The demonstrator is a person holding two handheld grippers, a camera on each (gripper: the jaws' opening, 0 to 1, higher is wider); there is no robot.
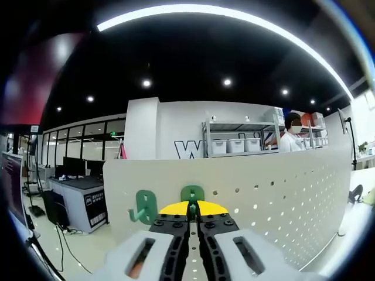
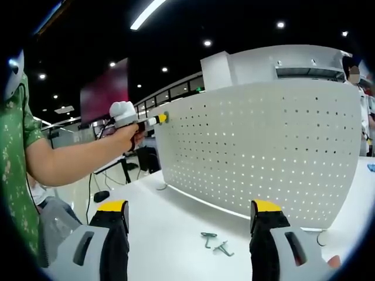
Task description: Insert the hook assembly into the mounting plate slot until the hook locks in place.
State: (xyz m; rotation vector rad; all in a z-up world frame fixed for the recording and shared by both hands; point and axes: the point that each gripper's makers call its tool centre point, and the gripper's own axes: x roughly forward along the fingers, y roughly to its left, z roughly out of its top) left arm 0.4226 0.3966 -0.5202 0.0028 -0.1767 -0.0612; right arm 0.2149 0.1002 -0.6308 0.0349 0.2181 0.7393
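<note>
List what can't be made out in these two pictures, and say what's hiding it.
- Left gripper view: the left hand-held gripper is shut on a green hook; its yellow tips cover the hook's lower part, so whether it sits in the pegboard is unclear.
- Left gripper view: a second hook is too small to show how it hangs.
- Right gripper view: metal hooks on the table are too small to count.

Bright ceiling strips (glaring), edges warped
</note>
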